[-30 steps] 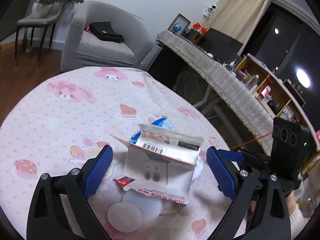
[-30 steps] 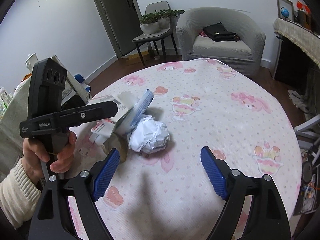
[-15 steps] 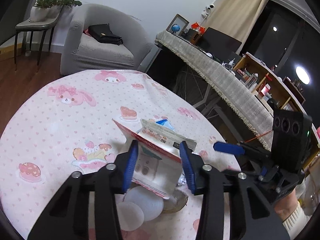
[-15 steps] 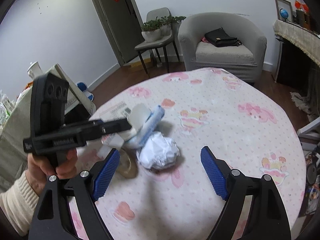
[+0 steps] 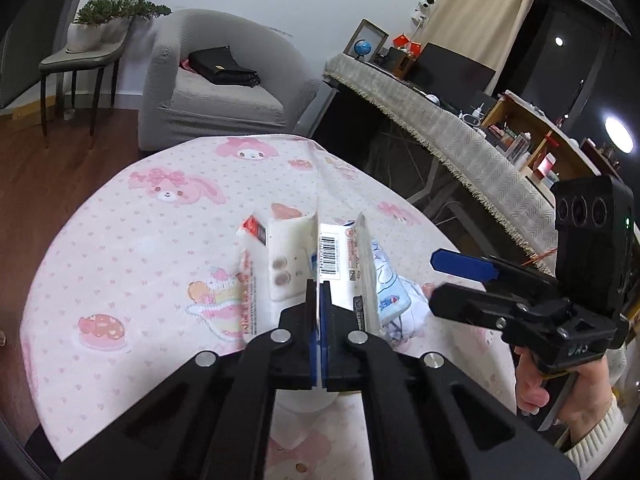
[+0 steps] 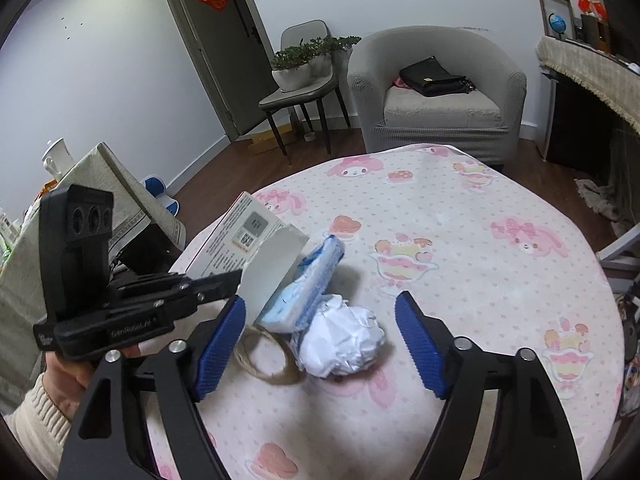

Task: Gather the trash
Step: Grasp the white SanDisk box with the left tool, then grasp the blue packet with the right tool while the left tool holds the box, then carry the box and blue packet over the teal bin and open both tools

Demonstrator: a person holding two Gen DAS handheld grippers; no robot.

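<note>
**Left claw grips carton, right claw nears paper ball**

The left claw [image 5: 319, 316] is clamped on the edge of a flattened white carton [image 5: 288, 256], held above the worktop [image 6: 460, 216]. The right claw [image 6: 320, 340] is closing, pads not touching the crumpled white paper ball [image 6: 344, 336] lying between them, beside a blue packet [image 6: 308, 284].

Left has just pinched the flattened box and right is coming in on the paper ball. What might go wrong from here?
1. The left gripper pinches only one thin flap of the flattened carton; lifting may tear it or let it slip.
2. The blue-white packet leans against the carton and may drop off.
3. The right gripper, jaws closing around the crumpled paper ball, sits close to the twine loop and could snag it.
</note>
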